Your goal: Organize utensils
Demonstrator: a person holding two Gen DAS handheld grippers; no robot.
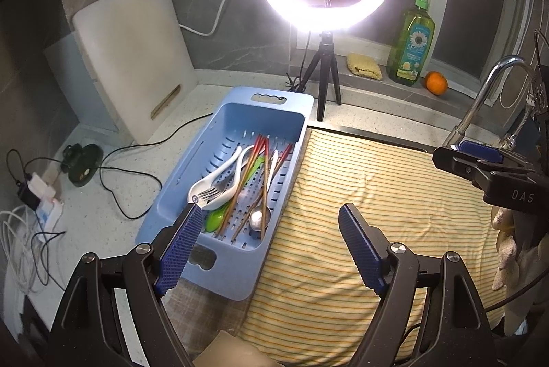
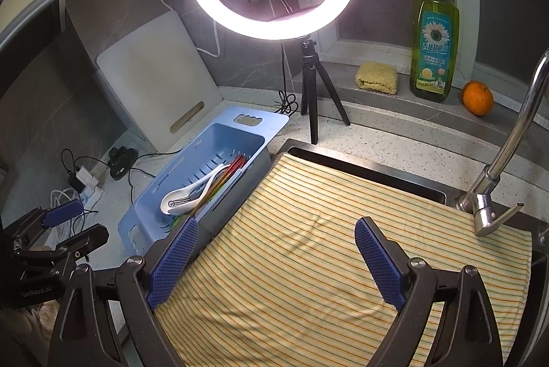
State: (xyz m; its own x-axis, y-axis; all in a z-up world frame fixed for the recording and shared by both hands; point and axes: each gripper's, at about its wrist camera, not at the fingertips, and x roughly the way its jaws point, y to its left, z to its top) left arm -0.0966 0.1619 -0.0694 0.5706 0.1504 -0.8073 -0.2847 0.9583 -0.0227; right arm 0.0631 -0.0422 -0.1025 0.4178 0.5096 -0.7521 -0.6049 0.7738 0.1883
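A blue slotted basket [image 1: 192,161] on the counter holds a jumble of utensils: a white spoon [image 1: 214,176], a metal fork [image 1: 209,193], red-tipped chopsticks [image 1: 255,161], a metal spoon [image 1: 259,218] and a green spoon [image 1: 214,220]. The basket [image 2: 209,140] and white spoon [image 2: 192,192] also show in the right wrist view. My left gripper [image 1: 271,212] is open and empty, hovering over the basket's near right side. My right gripper [image 2: 276,226] is open and empty above the striped yellow cloth [image 2: 343,247], also seen in the left wrist view [image 1: 377,195].
A ring light on a black tripod [image 1: 322,85] stands behind the basket. A white cutting board [image 1: 133,54] leans on the wall. Cables and a charger [image 1: 41,192] lie at left. Dish soap [image 2: 434,51], a sponge [image 2: 377,77], an orange [image 2: 477,97] and a tap [image 2: 507,154] are at right.
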